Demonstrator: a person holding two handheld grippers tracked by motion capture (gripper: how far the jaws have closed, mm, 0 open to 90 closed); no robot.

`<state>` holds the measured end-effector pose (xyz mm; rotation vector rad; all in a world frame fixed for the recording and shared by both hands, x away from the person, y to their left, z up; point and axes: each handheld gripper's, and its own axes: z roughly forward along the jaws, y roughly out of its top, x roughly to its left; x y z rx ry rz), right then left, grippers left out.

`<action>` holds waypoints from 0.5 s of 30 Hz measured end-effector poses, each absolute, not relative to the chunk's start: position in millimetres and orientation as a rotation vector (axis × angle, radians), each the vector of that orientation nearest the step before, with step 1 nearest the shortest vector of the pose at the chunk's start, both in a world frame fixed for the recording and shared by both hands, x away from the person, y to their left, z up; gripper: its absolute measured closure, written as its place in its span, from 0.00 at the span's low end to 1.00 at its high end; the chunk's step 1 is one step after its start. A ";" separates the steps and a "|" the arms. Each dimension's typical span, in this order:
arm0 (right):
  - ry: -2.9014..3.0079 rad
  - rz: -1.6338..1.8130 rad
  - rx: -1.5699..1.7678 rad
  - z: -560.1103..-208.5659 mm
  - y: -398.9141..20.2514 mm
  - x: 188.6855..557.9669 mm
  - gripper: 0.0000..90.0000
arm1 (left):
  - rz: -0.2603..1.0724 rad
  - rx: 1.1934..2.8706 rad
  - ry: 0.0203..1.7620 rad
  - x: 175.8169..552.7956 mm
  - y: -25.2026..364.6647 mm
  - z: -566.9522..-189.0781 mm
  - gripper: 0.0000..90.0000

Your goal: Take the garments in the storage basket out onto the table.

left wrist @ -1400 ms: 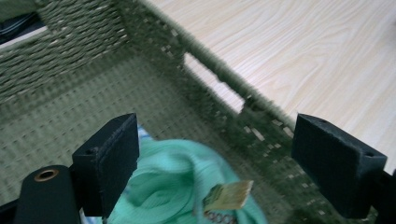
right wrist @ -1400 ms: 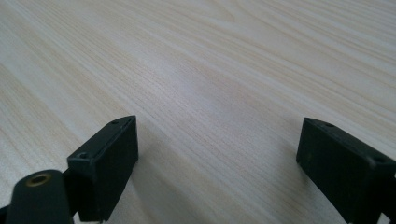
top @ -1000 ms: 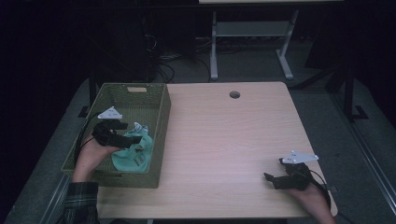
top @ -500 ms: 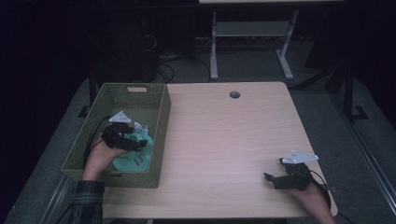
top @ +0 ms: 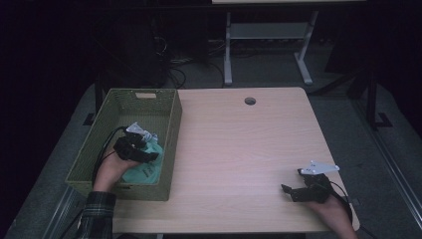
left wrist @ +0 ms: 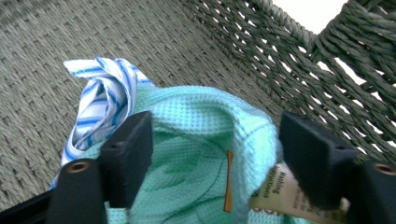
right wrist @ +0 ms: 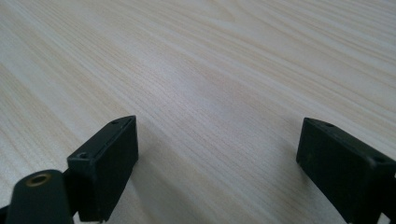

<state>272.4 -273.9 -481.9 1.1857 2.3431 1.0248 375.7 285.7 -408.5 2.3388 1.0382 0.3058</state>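
My left gripper reaches down into the green woven basket at the table's left. In the left gripper view its jaws stand on either side of a raised fold of a teal waffle-weave cloth with a white care label. The jaws have just been closing; the fold lies between them and does not look squeezed. A blue-and-white striped cloth lies just past the teal cloth, near the basket wall. My right gripper rests open on the table's front right, nothing between its jaws.
The light wooden table has a round cable hole near its far edge. Bare tabletop stretches ahead of the right gripper. A white desk frame and cables stand on the dark floor beyond.
My left gripper has sunk lower into the basket and come down over the teal cloth. The right gripper has not moved.
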 end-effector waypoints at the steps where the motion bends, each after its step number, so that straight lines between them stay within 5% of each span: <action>1: 2.343 1.025 1.186 -481.9 -273.9 272.4 0.14 | 0.306 2.339 1.038 375.7 285.7 -408.5 0.38; 3: 2.343 1.025 1.185 -481.9 -273.9 272.4 0.14 | 0.290 2.331 1.047 375.7 286.1 -408.3 0.42; 9: 2.343 1.025 1.186 -481.8 -273.9 272.3 0.14 | 0.214 2.317 1.047 374.7 288.1 -405.7 0.80; 15: 2.343 1.025 1.186 -481.8 -273.9 272.3 0.14 | 0.182 2.278 1.071 374.4 292.1 -402.5 0.91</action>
